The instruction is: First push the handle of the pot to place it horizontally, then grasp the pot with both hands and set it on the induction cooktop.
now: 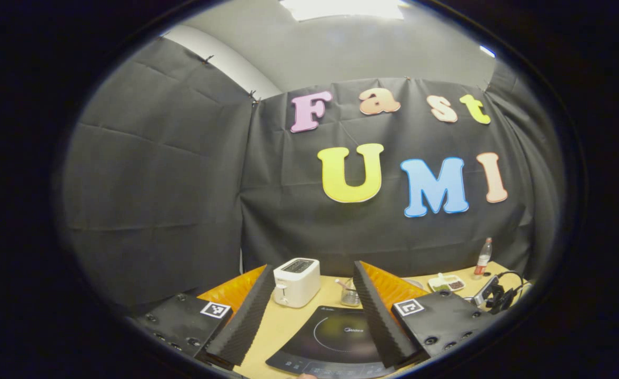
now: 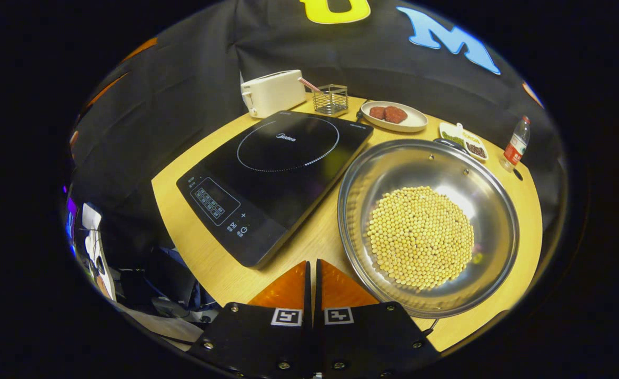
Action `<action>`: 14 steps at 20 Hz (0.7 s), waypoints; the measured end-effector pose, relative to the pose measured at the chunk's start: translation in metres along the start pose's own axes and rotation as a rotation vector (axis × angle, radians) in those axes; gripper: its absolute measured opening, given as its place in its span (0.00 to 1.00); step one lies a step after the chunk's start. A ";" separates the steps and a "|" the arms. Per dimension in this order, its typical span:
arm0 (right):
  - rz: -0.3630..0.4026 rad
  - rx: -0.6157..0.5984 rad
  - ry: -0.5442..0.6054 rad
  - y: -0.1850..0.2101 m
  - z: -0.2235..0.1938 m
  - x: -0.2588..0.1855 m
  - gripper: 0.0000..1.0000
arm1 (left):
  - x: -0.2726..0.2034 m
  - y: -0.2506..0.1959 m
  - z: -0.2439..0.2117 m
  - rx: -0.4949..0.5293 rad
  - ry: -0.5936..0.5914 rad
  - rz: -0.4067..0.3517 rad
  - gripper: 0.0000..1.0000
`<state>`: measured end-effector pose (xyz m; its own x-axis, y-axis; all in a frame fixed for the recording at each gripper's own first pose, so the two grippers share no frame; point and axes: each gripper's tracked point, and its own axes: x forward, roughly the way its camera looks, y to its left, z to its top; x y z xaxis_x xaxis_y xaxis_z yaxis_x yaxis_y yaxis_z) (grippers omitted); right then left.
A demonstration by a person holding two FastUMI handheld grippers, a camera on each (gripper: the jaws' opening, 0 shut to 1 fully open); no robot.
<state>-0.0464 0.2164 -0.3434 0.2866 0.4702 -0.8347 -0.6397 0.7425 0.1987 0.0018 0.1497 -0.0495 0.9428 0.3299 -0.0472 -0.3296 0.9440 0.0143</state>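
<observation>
Light wooden tabletop [image 2: 309, 242] inside a booth hung with black cloth; grey ceiling with a bright light panel [image 1: 341, 8] above in the left gripper view. On the table: black glass induction cooktop [image 2: 278, 173], control panel at its near-left corner, nothing on it. Just right of it, nearly touching its edge, sits the wide shallow stainless steel pot [image 2: 428, 226], its bottom covered with pale yellow soybeans [image 2: 420, 237]; a dark handle stub [image 2: 449, 142] shows at the far rim, the rest of the handle I cannot make out. Behind the cooktop: white two-slot toaster [image 2: 272, 92], small wire mesh basket [image 2: 331, 100], white oval plate with two reddish-brown pieces [image 2: 393, 116], small white divided dish [image 2: 465, 139], clear plastic bottle with red label [image 2: 515, 142] at the far right edge. Left gripper [image 1: 315, 310] is held level, above the table, looking at the back wall; its ribbed black fingers [image 1: 243, 321] stand wide apart, nothing between them, cooktop and toaster visible in the gap. Right gripper [image 2: 312, 281] is tilted down over the near table edge, between the cooktop's near corner and the pot's near-left rim; its orange-backed fingers [image 2: 288, 289] are pressed together, gripping nothing, and I cannot tell whether they touch the pot.
</observation>
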 end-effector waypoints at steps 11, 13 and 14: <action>-0.062 0.132 0.055 -0.015 -0.015 0.003 0.01 | 0.059 -0.043 -0.002 -0.026 -0.009 -0.126 0.98; -0.077 0.152 0.057 -0.016 -0.016 0.001 0.01 | 0.063 -0.050 -0.004 -0.038 -0.012 -0.158 0.94; -0.087 0.159 0.059 -0.017 -0.017 0.001 0.01 | 0.066 -0.055 -0.005 -0.045 -0.011 -0.175 0.97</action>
<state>-0.0476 0.1961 -0.3562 0.2905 0.3759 -0.8799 -0.4919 0.8474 0.1997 0.0822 0.1197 -0.0587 0.9863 0.1612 -0.0344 -0.1625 0.9860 -0.0379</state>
